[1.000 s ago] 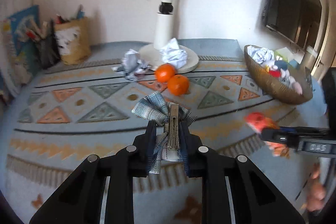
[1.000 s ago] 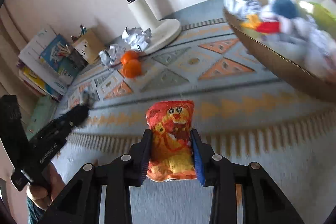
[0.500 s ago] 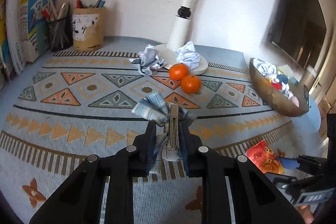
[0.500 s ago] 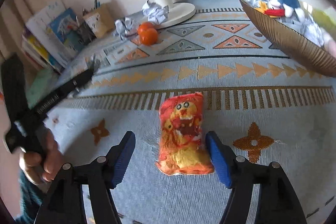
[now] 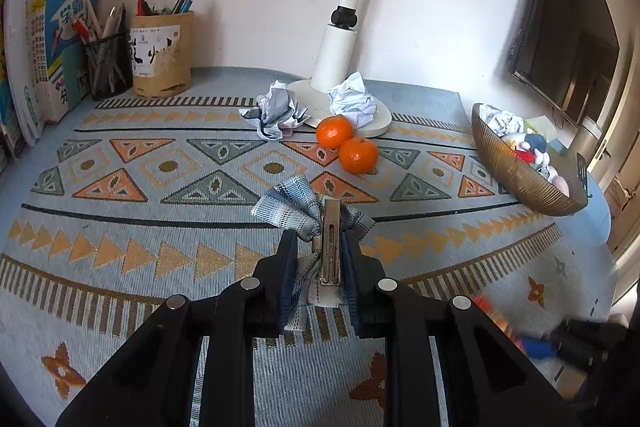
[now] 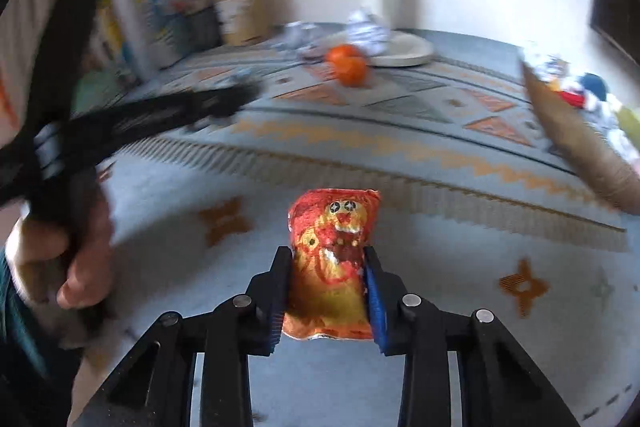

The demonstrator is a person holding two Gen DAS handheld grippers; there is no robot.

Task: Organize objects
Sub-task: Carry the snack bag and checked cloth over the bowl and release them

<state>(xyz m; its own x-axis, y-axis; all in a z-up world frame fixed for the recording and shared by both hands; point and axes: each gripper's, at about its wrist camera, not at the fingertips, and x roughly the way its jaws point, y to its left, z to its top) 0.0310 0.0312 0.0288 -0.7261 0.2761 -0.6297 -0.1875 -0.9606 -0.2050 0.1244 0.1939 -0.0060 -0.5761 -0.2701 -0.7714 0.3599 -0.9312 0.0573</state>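
My left gripper (image 5: 318, 259) is shut on a blue plaid bow hair clip (image 5: 316, 223) with a metal clasp, held above the patterned cloth. My right gripper (image 6: 326, 275) is shut on an orange and yellow snack packet (image 6: 334, 259) near the table's front edge. In the left wrist view the right gripper shows blurred at the lower right (image 5: 560, 347). Two oranges (image 5: 346, 145) lie by the lamp base. Two crumpled papers (image 5: 276, 109) lie beside them. A woven brown bowl (image 5: 516, 171) with small toys stands at the right.
A white lamp (image 5: 340, 59) stands at the back. A tan pen holder (image 5: 160, 55), a mesh pen cup (image 5: 108, 63) and upright books (image 5: 44, 35) stand at the back left. A dark monitor (image 5: 560, 39) is at the right.
The right gripper had opened around the packet half a second ago and has closed on it again. The left gripper has drawn back and swung left, still holding the clip.
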